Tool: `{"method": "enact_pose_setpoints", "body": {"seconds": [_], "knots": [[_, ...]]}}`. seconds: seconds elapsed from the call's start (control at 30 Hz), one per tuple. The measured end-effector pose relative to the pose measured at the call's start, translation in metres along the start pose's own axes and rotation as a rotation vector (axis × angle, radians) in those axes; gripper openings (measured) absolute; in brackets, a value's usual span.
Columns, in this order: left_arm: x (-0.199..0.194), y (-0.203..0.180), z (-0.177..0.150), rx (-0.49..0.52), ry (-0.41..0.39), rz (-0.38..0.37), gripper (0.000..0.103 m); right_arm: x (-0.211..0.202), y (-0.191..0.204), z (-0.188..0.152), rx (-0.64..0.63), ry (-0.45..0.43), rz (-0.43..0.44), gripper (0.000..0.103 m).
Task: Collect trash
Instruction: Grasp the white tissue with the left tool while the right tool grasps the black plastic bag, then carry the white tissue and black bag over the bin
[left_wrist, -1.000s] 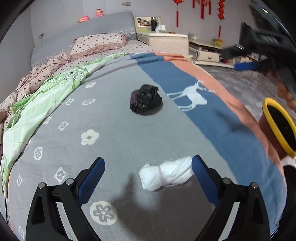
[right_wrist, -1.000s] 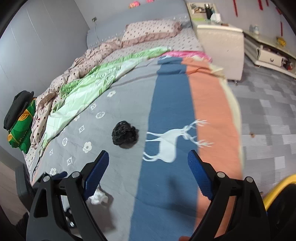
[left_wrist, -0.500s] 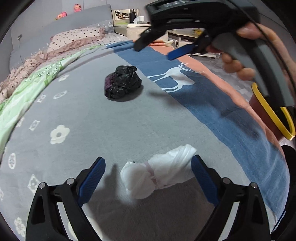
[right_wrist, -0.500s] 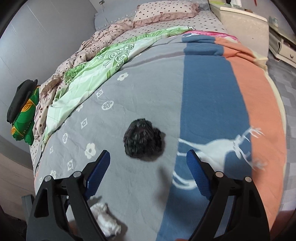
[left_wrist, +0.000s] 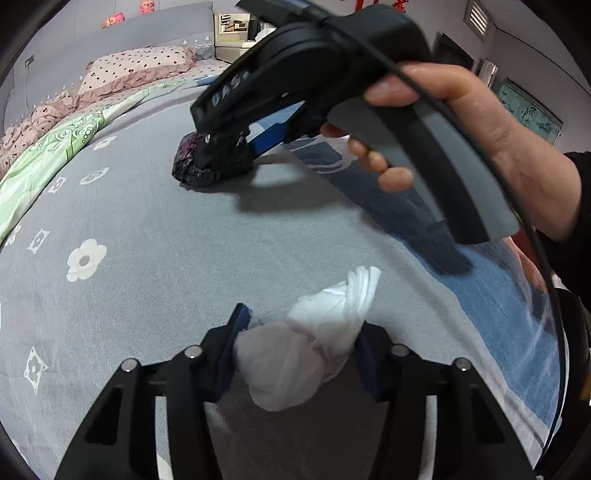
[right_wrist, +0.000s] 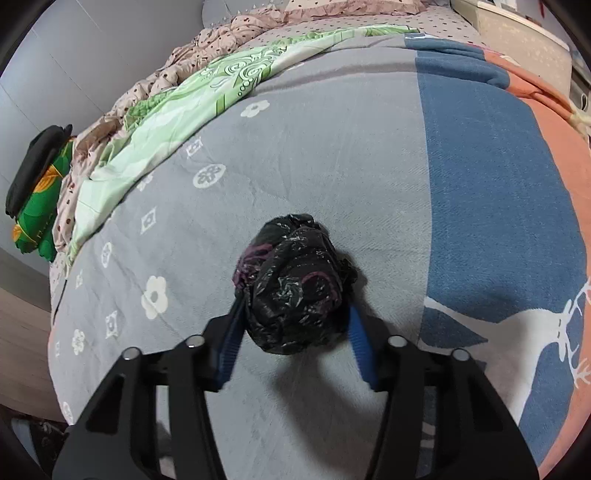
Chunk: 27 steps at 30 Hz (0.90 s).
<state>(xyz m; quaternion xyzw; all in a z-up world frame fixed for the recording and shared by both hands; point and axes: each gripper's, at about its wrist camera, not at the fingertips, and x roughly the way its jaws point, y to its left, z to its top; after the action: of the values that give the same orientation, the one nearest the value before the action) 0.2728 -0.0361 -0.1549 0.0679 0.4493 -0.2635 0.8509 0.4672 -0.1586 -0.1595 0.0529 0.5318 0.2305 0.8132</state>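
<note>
Bed with grey flowered blanket carries both trash items. Right claw closing, blue pads against the crumpled black bag mid-blanket. Left claw closing, pads pressed on the white wad near the bed's edge.

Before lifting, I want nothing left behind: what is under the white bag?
Grey bedspread shows around the white bag, which the closing left gripper flanks. The patch directly beneath it is covered.
</note>
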Motion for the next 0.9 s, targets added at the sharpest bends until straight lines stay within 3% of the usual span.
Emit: {"method": "enact_pose_setpoints", "body": {"seconds": [0.2, 0.43, 0.63, 0.9], "knots": [[-0.004, -0.002, -0.002, -0.006, -0.012, -0.003, 0.042, -0.001, 0.001, 0.001, 0.004, -0.017, 0.009, 0.030], [-0.014, 0.004, 0.001, -0.043, -0.026, -0.003, 0.041, -0.036, -0.005, -0.002, 0.052, -0.066, 0.067, 0.029], [-0.032, -0.002, 0.007, -0.071, -0.061, 0.021, 0.041, -0.095, -0.013, -0.017, 0.081, -0.137, 0.087, 0.029], [-0.073, -0.027, 0.026, -0.083, -0.137, 0.129, 0.041, -0.189, -0.035, -0.055, 0.119, -0.237, 0.089, 0.029]]}}
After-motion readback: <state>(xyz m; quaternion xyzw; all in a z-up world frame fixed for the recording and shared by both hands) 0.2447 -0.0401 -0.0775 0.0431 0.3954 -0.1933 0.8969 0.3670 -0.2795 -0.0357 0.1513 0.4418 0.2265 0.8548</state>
